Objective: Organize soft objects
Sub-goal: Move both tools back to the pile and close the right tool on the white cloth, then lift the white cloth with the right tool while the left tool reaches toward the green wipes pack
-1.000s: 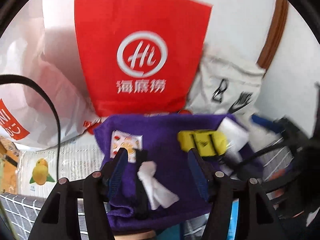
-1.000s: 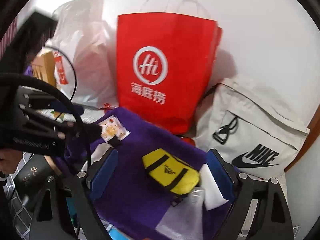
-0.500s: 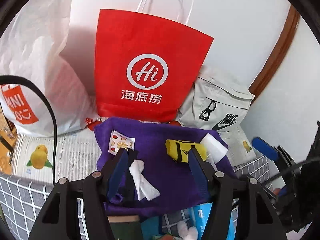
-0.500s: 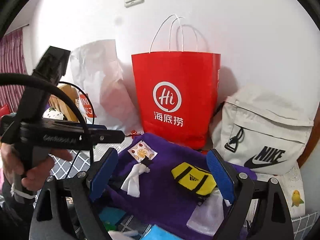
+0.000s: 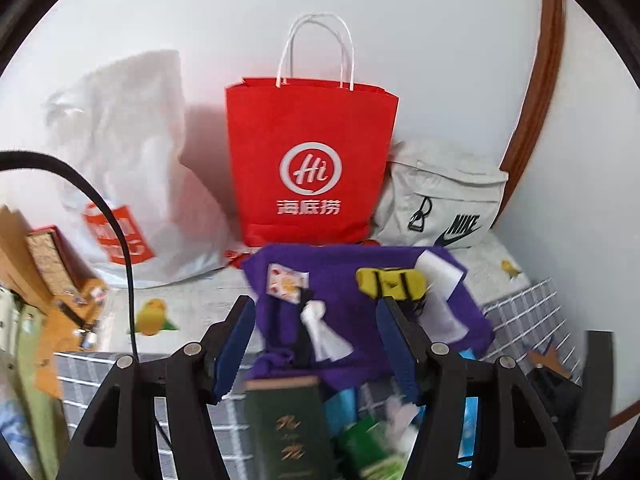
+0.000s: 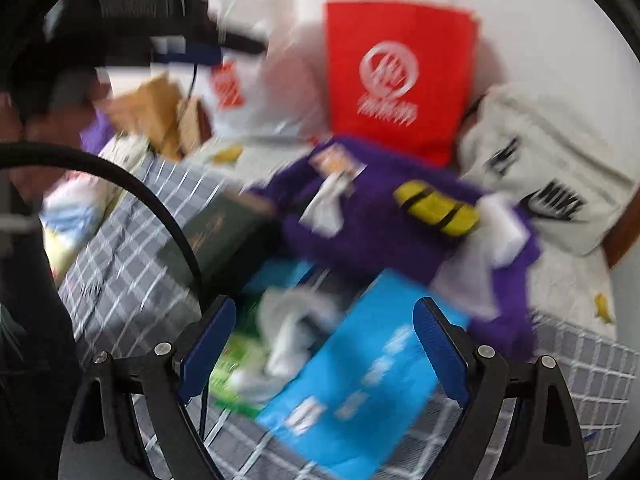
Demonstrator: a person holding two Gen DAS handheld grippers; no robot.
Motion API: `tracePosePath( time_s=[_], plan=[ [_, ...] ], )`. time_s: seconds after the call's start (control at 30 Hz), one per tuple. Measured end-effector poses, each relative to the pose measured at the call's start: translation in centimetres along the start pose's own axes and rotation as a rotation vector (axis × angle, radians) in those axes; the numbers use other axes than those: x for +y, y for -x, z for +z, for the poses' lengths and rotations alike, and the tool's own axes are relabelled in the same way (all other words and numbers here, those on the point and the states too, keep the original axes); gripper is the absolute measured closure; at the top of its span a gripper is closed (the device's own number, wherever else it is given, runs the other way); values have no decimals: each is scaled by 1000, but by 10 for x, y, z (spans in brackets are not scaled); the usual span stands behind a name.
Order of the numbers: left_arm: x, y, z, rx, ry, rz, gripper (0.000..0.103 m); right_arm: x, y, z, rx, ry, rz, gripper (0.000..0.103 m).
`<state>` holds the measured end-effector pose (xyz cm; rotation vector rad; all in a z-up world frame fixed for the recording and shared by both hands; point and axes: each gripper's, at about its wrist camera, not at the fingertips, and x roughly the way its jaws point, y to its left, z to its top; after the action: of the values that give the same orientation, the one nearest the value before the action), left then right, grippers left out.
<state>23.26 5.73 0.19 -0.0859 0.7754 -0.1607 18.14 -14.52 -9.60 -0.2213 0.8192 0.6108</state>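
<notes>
A purple towel (image 5: 352, 276) lies on the bed in front of a red paper bag (image 5: 308, 160). On the towel lie a yellow pouch (image 5: 390, 282), a white tissue (image 5: 322, 330), a fruit-print packet (image 5: 286, 282) and a white folded cloth (image 5: 438, 270). My left gripper (image 5: 316, 344) is open and empty, just short of the towel's near edge. My right gripper (image 6: 324, 344) is open and empty above a blue packet (image 6: 360, 392) and a crumpled white cloth (image 6: 288, 340). The right wrist view is blurred; the towel (image 6: 380, 220) and the pouch (image 6: 436, 208) still show.
A white plastic bag (image 5: 128, 168) and a grey Nike bag (image 5: 444, 208) flank the red bag by the wall. A dark green box (image 5: 288, 428) and a green packet (image 5: 368, 448) lie near me. Cardboard boxes (image 5: 44, 256) stand left. The bedding is grey checked (image 5: 528, 312).
Both grippers have pulled back from the towel, so more of the bed and bags shows. The right gripper has swung down over the blue packet, moving fast. Both stay open.
</notes>
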Motion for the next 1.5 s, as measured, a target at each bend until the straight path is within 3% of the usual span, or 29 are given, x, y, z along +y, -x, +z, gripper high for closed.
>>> tracePosePath(
  time_s=[0.17,0.33,0.4,0.43,0.47,0.53,0.6,0.7,0.93,1.3,1.5],
  plan=[
    [4,35,-22,-27,-45,77,35,24,-31,-4,87,48,30,13],
    [24,59,-59,-58,9,127,34,31,-63,-1,165,84,-26,21],
    [34,62,-77,-52,42,147,34,36,-66,1,168,122,-64,31],
    [40,63,-88,-42,59,158,34,37,-70,1,185,124,-60,47],
    [44,64,-95,-36,71,169,34,37,-77,0,229,117,-32,71],
    [51,65,-109,-24,93,187,34,35,-85,-3,264,106,-14,87],
    [56,65,-123,-9,112,192,34,30,-82,-4,243,89,-29,91],
    [59,62,-140,17,138,180,34,24,-60,-3,202,38,29,91],
    [44,42,-175,95,148,89,34,8,-20,-3,94,-84,97,91],
    [0,-14,-195,254,89,-69,34,-9,43,-22,-53,-160,102,91],
    [-17,-29,-193,282,80,-74,34,-15,56,-36,-89,-168,98,91]
  ],
)
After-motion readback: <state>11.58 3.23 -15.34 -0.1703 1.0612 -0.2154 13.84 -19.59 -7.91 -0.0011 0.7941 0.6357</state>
